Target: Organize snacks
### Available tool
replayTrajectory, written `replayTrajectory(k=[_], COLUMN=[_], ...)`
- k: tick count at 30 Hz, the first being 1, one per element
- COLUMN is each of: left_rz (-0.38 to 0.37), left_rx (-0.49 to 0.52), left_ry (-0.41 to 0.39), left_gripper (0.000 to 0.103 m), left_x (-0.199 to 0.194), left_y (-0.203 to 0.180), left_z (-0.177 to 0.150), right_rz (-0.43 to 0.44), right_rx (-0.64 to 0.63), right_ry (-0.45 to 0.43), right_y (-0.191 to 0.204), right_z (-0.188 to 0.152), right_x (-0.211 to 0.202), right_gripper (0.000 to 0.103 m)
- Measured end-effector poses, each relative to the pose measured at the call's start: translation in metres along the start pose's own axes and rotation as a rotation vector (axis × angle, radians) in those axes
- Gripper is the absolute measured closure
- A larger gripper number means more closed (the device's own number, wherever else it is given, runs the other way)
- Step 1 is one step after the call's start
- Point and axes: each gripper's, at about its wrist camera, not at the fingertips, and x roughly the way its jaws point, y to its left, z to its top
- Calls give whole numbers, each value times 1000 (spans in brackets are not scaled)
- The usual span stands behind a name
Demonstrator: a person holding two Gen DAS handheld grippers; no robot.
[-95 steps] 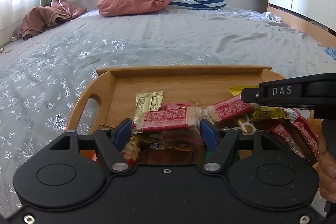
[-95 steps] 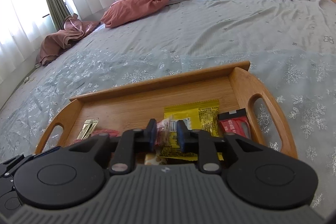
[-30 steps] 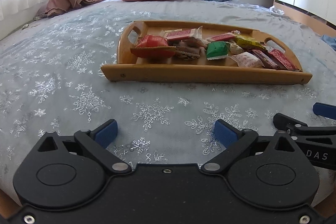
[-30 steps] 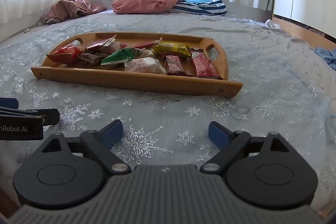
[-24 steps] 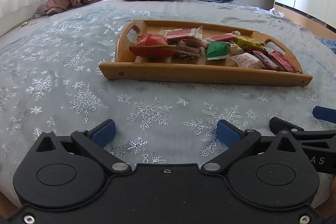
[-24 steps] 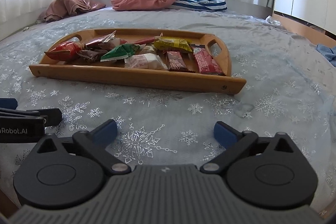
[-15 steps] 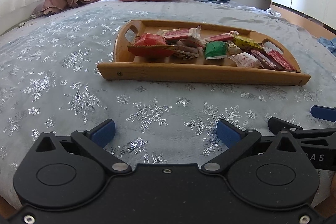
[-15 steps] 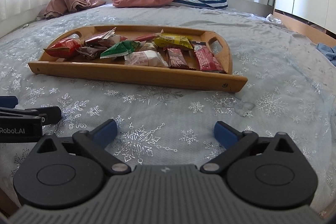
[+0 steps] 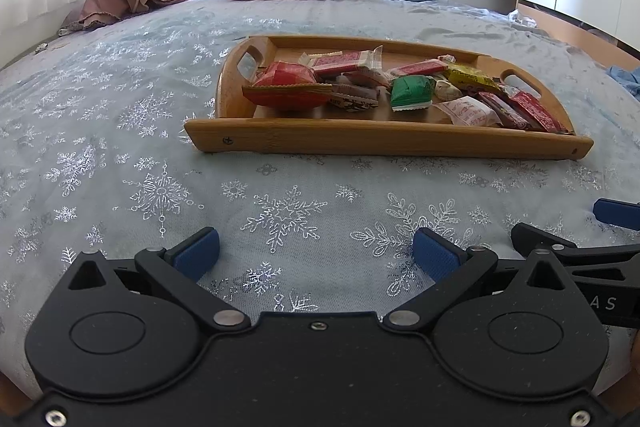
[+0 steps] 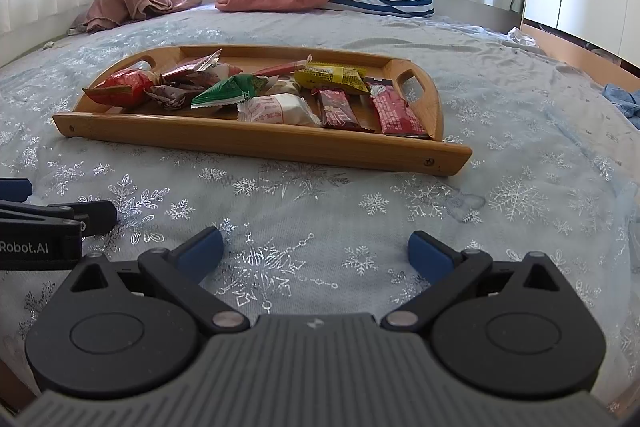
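Snack packets piled in the wooden tray (image 10: pixel 256 141) on the bed (image 10: pixel 520 131), green packet (image 10: pixel 228 91) leaning on its neighbours. Left tongs (image 9: pixel 316 253) and right tongs (image 10: pixel 314 249) hover spread wide, empty, well short. Soft bedding: nudge that rim and the tray could tip, wrappers sliding.

You've pulled both grippers back from the wooden tray (image 9: pixel 384 143): your left gripper (image 9: pixel 316 253) no longer clamps the red bar (image 9: pixel 340 62), which lies in the tray, and your right gripper (image 10: pixel 314 247) has let go of its packet; both now hang wide apart and empty over the snowflake bedspread (image 10: pixel 520 195)
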Motion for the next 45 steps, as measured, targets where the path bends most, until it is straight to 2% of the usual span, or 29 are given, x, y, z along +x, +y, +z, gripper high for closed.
replayTrajectory(k=[45], left_rz=[19], left_rx=[-3], left_ry=[5], left_gripper=[0], left_x=[1], left_y=[-2], left_z=[-1], right_rz=[1], right_rx=[-4], right_ry=[-2], right_y=[1], right_z=[0], right_x=[1], right_gripper=[0])
